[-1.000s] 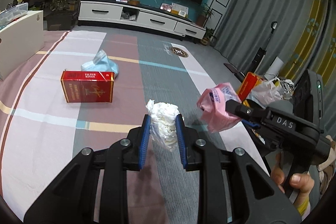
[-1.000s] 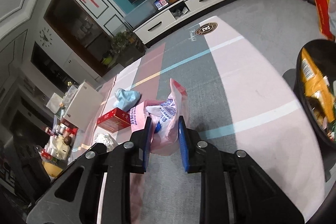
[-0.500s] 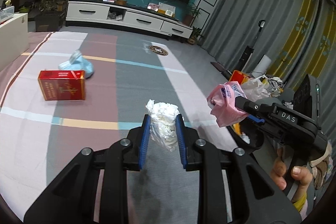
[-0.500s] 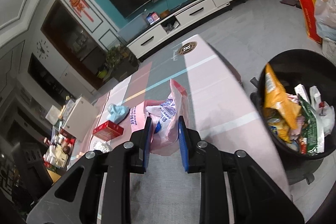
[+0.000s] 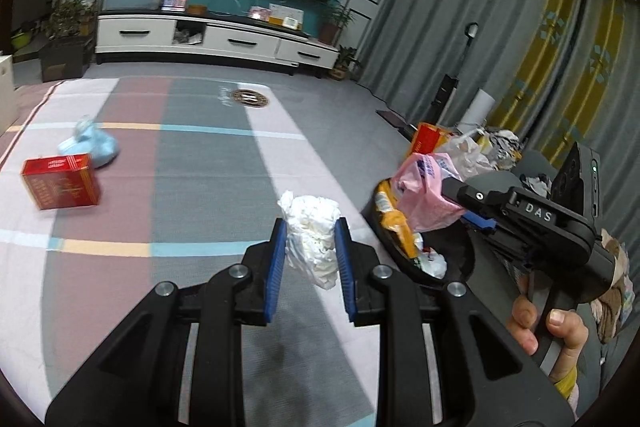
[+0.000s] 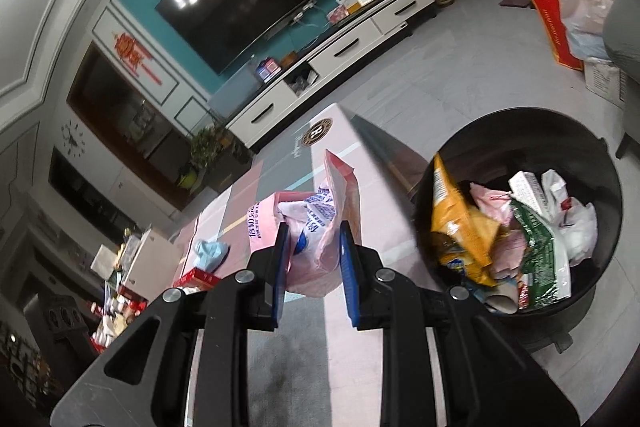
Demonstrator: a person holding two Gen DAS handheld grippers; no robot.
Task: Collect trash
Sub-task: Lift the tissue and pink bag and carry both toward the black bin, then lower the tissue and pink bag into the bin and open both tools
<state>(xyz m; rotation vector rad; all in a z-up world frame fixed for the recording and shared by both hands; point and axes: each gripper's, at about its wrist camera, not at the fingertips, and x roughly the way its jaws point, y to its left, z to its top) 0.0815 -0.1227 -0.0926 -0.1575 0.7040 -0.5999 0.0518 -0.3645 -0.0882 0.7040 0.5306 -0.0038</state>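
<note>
My left gripper (image 5: 310,231) is shut on a crumpled white tissue wad (image 5: 312,231), held above the striped rug. My right gripper (image 6: 312,235) is shut on a pink plastic bag (image 6: 316,227); in the left wrist view that pink bag (image 5: 424,195) hangs over the near rim of a black trash bin (image 5: 448,259). The black bin (image 6: 600,267) stands to the right of the right gripper and holds a yellow snack packet, a green wrapper and white scraps. A red box (image 5: 60,183) and a blue crumpled bag (image 5: 90,149) lie on the rug at the left.
A striped rug (image 5: 200,187) covers the floor. A white TV cabinet (image 5: 216,41) lines the far wall. Bags and an orange box (image 5: 430,139) pile up behind the bin by grey curtains. A person's hand (image 5: 548,323) grips the right gripper's handle.
Both grippers have swung right toward the bin with their loads. The bin has come fully into the right wrist view, and the red box has slid to the left edge.
</note>
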